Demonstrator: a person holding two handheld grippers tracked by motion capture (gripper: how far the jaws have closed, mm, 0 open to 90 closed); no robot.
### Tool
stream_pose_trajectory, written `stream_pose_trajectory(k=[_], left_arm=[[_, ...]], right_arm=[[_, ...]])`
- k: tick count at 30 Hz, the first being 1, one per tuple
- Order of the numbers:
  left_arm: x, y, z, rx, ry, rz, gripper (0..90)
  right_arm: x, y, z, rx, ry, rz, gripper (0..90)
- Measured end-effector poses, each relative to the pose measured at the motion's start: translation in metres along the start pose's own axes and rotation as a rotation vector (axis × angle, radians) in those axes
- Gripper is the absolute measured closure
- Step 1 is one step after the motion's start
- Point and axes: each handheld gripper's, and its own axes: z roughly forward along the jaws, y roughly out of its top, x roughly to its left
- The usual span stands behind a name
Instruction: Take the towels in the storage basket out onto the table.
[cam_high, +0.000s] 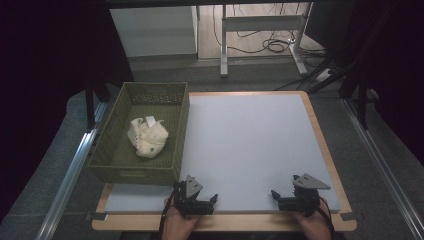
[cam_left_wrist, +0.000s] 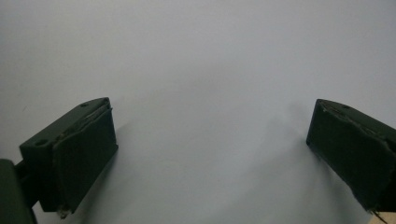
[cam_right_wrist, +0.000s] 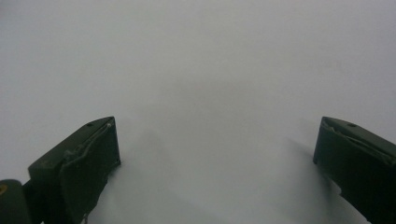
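Nearest you, at the bottom edge of the high view, your two hands rest on the front of the table (cam_high: 250, 130). The left hand-held gripper (cam_high: 212, 200) and the right hand-held gripper (cam_high: 276, 195) both sit low over the pale grey mat (cam_high: 250, 145), each with its jaws spread wide and nothing between them. Both gripper views confirm this: black, blocky jaws set far apart over bare, smooth matte surface.

The thing closest to your reach is the cream cloth bundle (cam_high: 148, 136), lying crumpled in the olive-green basket (cam_high: 182, 130) at the table's left side, nearer your left hand-held gripper but well apart from it. It sits roughly mid-basket on the floor of it, clear of the walls.

Expect it to be light, soft and limp, so it will sag and unfold once lifted rather than keep its shape. Pinch a raised fold or bunched ridge near the top of the heap, not a flat single layer, so the jaws bite enough thickness to hold. There looks to be a paler tab or label at its upper edge, though the picture is too coarse to be sure.

The basket is rigid, rectangular, with perforated or woven walls that flare upward; come in from above to clear the rim.
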Motion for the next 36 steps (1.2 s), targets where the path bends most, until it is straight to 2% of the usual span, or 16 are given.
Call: stream_pose_trajectory(k=[8, 12, 15, 26, 31, 36], left_arm=[[0.001, 0.001, 0.002, 0.000, -0.007, 0.001, 0.7], [-0.004, 0.003, 0.004, 0.002, 0.029, -0.028, 0.1], [-0.005, 0.003, 0.004, 0.000, 0.035, -0.031, 0.4], [-0.002, 0.004, 0.002, 0.015, 0.010, -0.019, 1.1], [0.001, 0.008, 0.000, 0.044, -0.004, -0.009, 3.1], [0.002, 0.013, -0.004, 0.038, -0.036, 0.003, 4.6]], right_arm=[[0.000, -0.001, -0.001, -0.002, 0.002, -0.005, 0.4], [0.001, -0.001, -0.001, -0.001, 0.001, -0.006, 0.6], [0.001, -0.001, -0.001, -0.001, 0.002, -0.006, 0.6], [0.000, -0.001, -0.001, 0.002, 0.007, -0.006, 0.5], [0.000, -0.001, -0.001, 0.001, 0.007, -0.007, 0.5], [0.000, -0.001, -0.001, 0.001, 0.007, -0.007, 0.5]])
